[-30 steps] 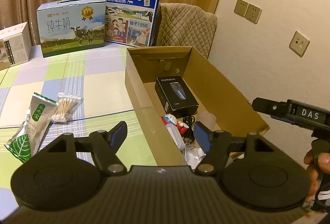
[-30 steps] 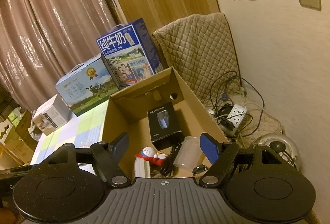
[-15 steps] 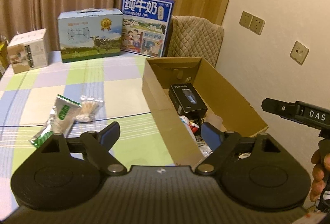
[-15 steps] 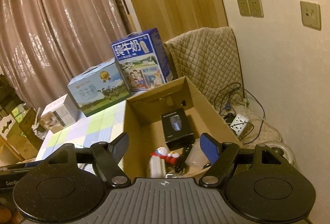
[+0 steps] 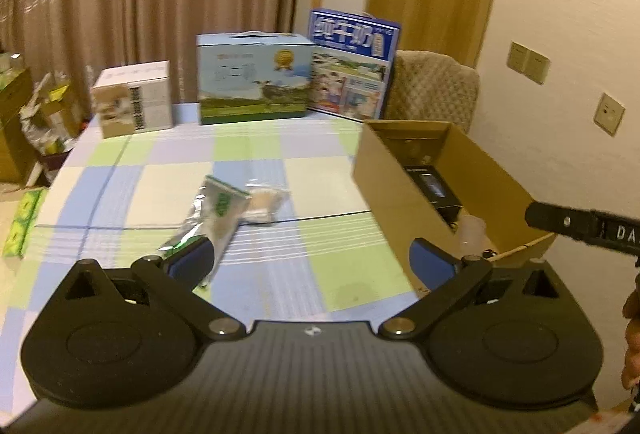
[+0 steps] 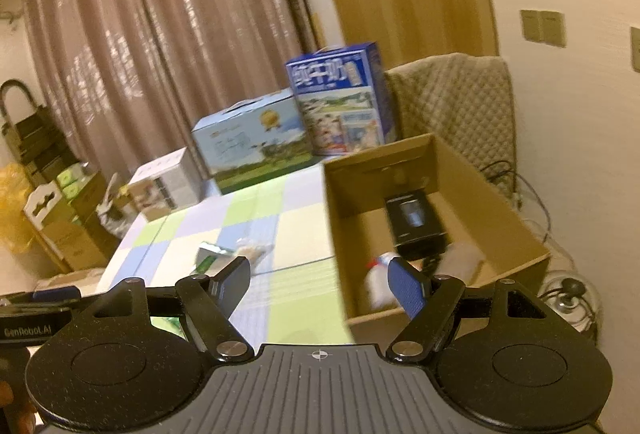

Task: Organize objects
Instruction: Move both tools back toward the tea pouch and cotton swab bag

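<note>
The green packet lies on the table, left of the cardboard box; its long axis runs toward the nearer left gripper; both grippers are open and empty; the right gripper hovers by the box.

We read "纯牛奶" in white on the blue milk carton, which stands just behind the cardboard box. "GenRobot.AI" runs along the left gripper's body, and "DA" shows on the right gripper's bar beside that box.
</note>
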Available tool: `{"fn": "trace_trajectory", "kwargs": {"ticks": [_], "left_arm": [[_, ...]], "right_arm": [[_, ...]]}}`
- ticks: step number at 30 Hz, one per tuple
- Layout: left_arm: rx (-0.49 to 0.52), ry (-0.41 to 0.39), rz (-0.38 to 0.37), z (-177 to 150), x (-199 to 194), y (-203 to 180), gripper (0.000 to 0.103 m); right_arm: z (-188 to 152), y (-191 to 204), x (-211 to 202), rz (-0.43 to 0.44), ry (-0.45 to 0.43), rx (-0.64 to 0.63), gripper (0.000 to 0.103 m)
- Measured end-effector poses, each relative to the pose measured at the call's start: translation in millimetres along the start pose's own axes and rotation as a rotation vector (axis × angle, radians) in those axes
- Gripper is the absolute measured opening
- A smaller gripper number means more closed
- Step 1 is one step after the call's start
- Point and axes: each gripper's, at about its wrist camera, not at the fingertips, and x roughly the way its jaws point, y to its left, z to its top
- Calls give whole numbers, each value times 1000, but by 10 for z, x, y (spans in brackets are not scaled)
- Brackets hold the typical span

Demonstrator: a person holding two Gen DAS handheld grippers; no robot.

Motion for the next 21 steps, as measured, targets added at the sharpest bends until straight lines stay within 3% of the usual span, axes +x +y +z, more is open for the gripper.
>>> {"fn": "trace_trajectory", "kwargs": {"ticks": [10, 21], "left_arm": [[-66, -3, 43, -110, -212, 414, 102], [-103, 6, 49, -152, -191, 557, 102]], "right_arm": [[-113, 353, 169, 45, 35, -50, 73], [-187, 440, 252, 48, 57, -67, 73]]}}
